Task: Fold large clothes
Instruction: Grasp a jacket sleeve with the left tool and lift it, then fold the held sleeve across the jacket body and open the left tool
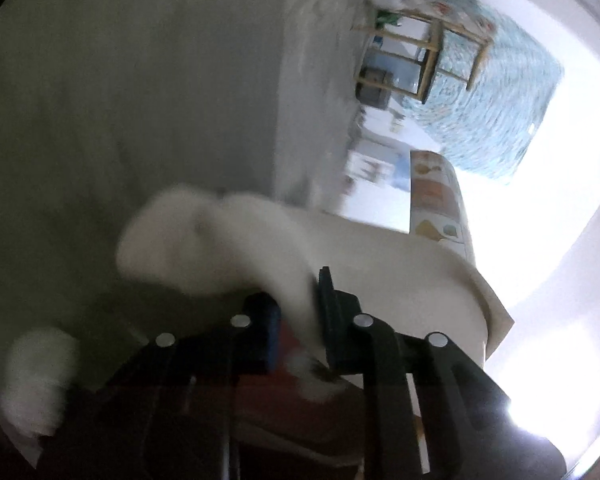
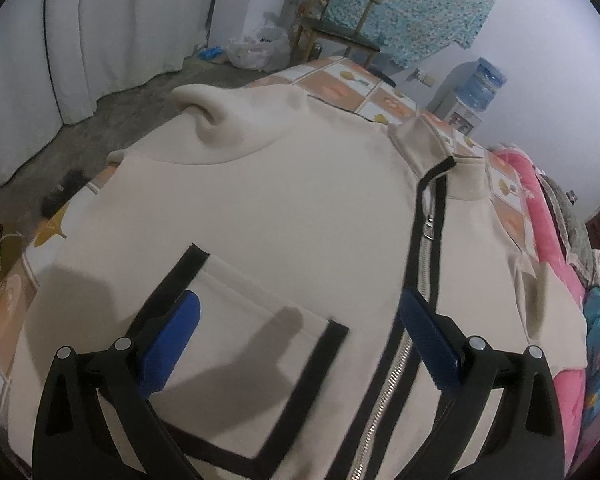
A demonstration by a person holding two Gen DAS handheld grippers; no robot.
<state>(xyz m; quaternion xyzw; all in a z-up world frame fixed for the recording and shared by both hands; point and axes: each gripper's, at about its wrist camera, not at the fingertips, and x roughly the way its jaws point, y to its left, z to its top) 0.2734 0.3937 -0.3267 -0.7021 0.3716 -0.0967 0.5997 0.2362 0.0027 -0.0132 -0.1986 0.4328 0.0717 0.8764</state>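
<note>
Here, the left tongs [image 1: 300, 300] are shut tight on a soft, thick fold of the cream jacket [image 1: 380, 264]; the cloth is squeezed between the two dark pads and puffs out ahead of them in a fuzzy, blurry lump; more of the smooth cream cloth spreads off to the right of these tongs; far ahead sits a wooden chair [image 1: 420, 60] with thin pale legs, against a blue speckled cloth [image 1: 500, 100] hung on the wall.

The right tongs [image 2: 300, 316] are wide open above the jacket [image 2: 280, 200]; their blue pads [image 2: 172, 340] look bumpy and ridged; the jacket lies flat on a bed sheet [image 2: 364, 88] printed with orange and white squares; right between the two fingers is a square pocket [image 2: 260, 320] with black trim on its edges; beside the right finger runs a shiny metal zipper [image 2: 428, 232] with black strips along it; ahead of the tongs, the cloth bunches up in a round, soft hump; a fluffy pink blanket [image 2: 548, 232] lies off to the right.
</note>
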